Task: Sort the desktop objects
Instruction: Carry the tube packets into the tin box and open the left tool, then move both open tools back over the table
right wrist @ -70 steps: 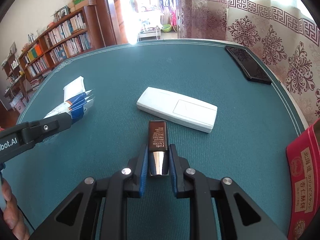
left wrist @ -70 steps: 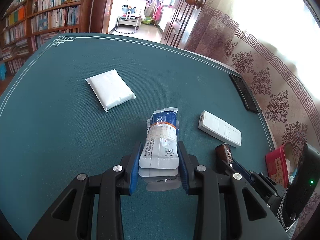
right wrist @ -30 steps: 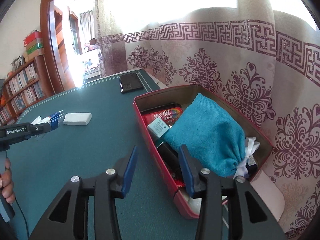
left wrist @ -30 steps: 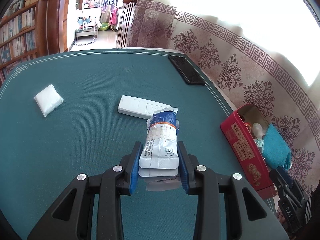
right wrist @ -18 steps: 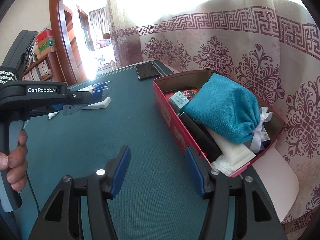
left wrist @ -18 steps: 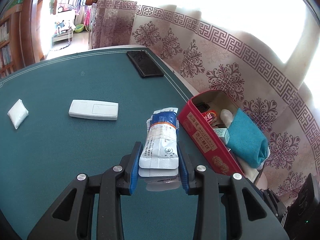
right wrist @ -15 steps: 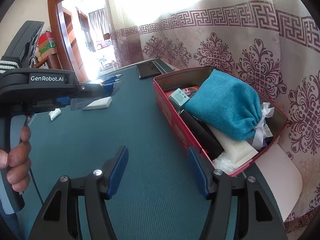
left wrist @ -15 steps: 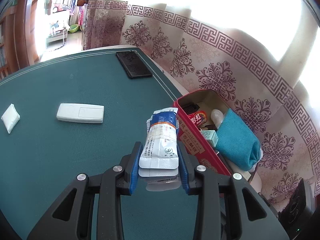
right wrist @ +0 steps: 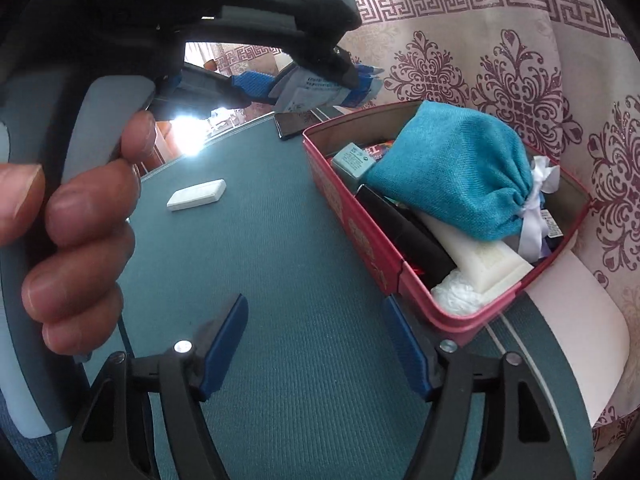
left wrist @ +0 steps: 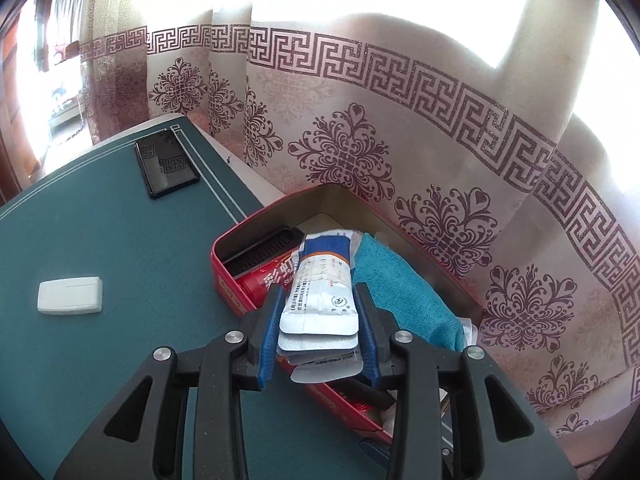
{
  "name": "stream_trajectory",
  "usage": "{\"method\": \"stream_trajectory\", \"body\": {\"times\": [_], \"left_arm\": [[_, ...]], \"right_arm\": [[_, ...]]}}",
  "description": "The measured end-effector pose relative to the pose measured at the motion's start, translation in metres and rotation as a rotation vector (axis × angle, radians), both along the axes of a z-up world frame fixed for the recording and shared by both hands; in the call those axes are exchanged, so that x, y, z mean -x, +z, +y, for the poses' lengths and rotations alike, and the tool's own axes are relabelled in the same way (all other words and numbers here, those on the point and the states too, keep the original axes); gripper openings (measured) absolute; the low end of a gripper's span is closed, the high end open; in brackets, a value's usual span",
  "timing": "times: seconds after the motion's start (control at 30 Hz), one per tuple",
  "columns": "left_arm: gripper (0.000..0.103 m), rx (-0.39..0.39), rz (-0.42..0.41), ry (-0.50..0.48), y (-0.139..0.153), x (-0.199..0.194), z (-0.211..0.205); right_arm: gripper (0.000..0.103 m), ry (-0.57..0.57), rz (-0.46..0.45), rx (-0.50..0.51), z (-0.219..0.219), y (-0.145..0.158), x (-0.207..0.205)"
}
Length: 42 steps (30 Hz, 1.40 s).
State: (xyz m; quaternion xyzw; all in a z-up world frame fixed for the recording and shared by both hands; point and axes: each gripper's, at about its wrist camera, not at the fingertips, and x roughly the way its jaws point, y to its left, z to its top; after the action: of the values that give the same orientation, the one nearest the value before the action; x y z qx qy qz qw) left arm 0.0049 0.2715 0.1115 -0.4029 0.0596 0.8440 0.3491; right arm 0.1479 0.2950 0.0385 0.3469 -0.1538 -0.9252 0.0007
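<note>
Sachet stack now over tin

My left gripper [left wrist: 318,330], clenched on the sachet stack [left wrist: 320,298], has swung from the table to above the red tin [left wrist: 224,280]; right gripper [right wrist: 316,346] gapes empty: release next.

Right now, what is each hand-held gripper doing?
Left hand-held gripper: closed on the stack of sachets, above the red tin.
Right hand-held gripper: open, holding nothing.
</note>
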Motion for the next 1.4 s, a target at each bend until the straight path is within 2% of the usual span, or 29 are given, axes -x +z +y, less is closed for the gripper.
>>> {"method": "stream_trajectory", "body": {"times": [0.1,0.17,0.27,0.53,0.77,1.0,1.23,1.4], "left_arm": [[0.039,0.012,0.0,-0.022,-0.003,0.0,0.008],[0.047,0.01,-0.01,-0.016,-0.005,0.001,0.006],[0.053,-0.013,-0.01,0.023,-0.005,0.004,-0.006],[0.053,-0.052,-0.044,0.124,-0.006,0.02,-0.05],[0.053,-0.007,-0.044,0.242,-0.015,0.036,-0.1],[0.053,0.013,-0.076,0.407,-0.031,0.059,-0.166],[0.053,0.098,-0.099,0.647,-0.047,0.086,-0.238],[0.053,0.073,-0.16,0.809,-0.056,0.107,-0.298]], "right_arm": [[0.074,0.004,-0.029,0.048,0.006,-0.007,0.002],[0.074,0.0,-0.03,0.047,0.005,-0.007,0.001],[0.074,0.002,-0.023,0.049,0.005,-0.006,-0.001],[0.075,-0.006,-0.028,0.031,-0.001,-0.006,-0.003],[0.076,-0.01,-0.048,0.007,0.0,-0.008,0.006],[0.078,-0.007,-0.064,-0.028,-0.004,-0.009,0.008],[0.078,-0.002,-0.077,-0.043,-0.007,-0.008,0.009],[0.078,0.005,-0.086,-0.055,-0.009,-0.008,0.013]]}}
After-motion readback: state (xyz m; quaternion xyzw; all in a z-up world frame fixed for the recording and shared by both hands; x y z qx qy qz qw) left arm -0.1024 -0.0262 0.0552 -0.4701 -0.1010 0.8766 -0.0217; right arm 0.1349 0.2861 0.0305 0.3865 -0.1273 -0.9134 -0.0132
